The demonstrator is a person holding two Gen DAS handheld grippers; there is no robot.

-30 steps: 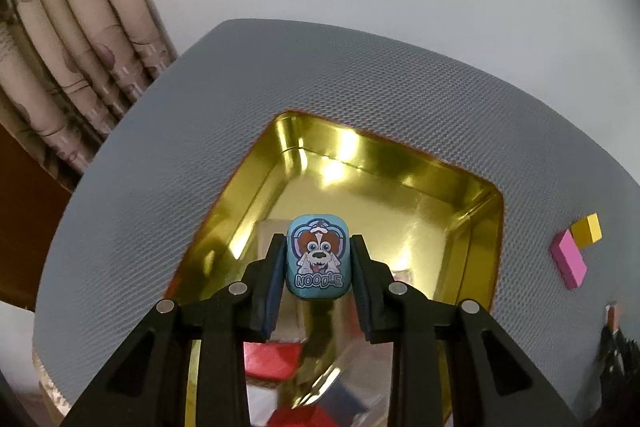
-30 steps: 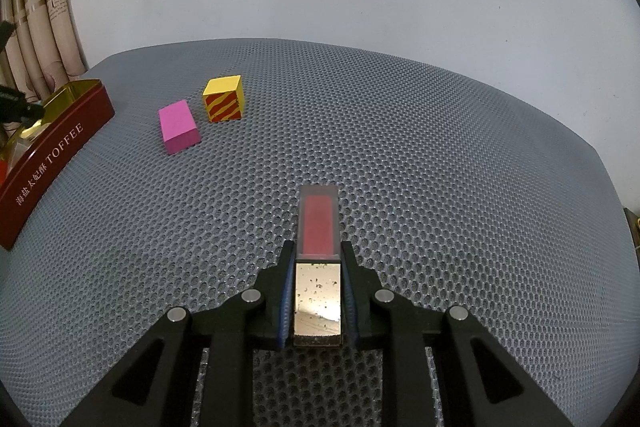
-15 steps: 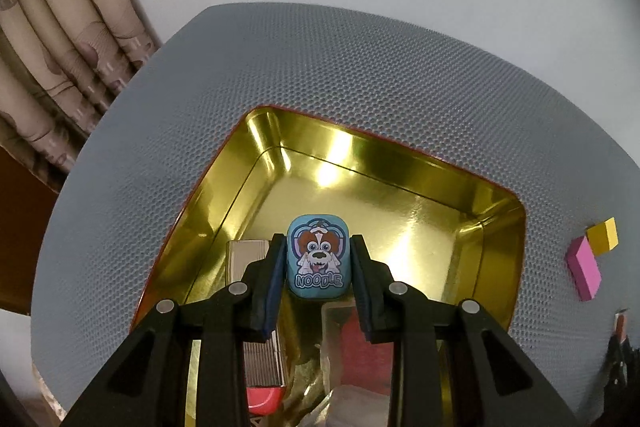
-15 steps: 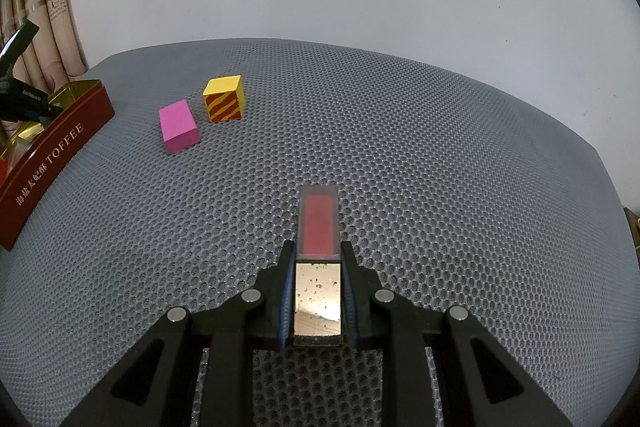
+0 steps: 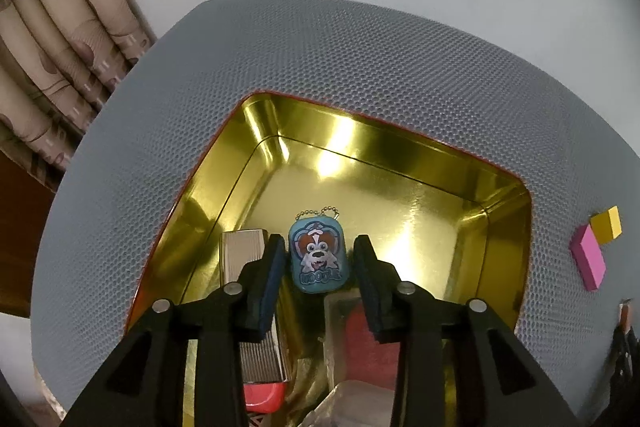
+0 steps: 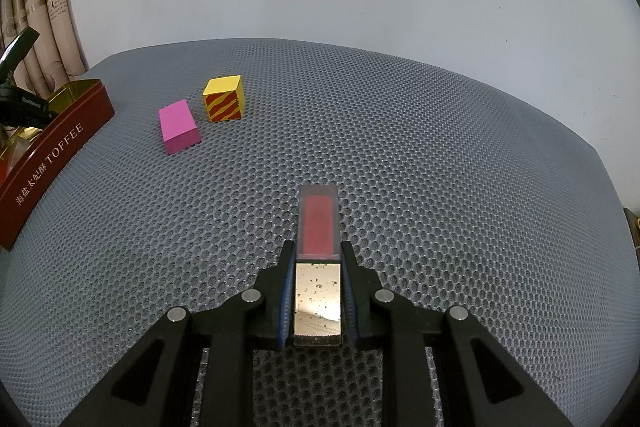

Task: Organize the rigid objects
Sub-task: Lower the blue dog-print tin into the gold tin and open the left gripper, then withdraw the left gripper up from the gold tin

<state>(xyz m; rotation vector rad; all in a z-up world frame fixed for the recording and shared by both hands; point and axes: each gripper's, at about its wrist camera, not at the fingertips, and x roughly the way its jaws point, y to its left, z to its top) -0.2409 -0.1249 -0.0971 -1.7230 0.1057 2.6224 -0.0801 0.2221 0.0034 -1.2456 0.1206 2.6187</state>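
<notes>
1. The left gripper (image 5: 319, 269) was a matte black plastic frame with two fingers, each branching from a wide triangular arm with a cut-out window.
2. Its inner faces carried dark blue ribbed pads (image 5: 271, 285).
3. Four round silver screw heads sat across its frame, two on each side of the fingers.
4. The right gripper (image 6: 318, 293) had the same black build, with triangular cut-outs low in both arms.
5. Its blue pads (image 6: 284, 301) showed as thin strips along the inner finger edges.
6. Four silver screw heads lined its frame too, paired either side of the fingers.
</notes>
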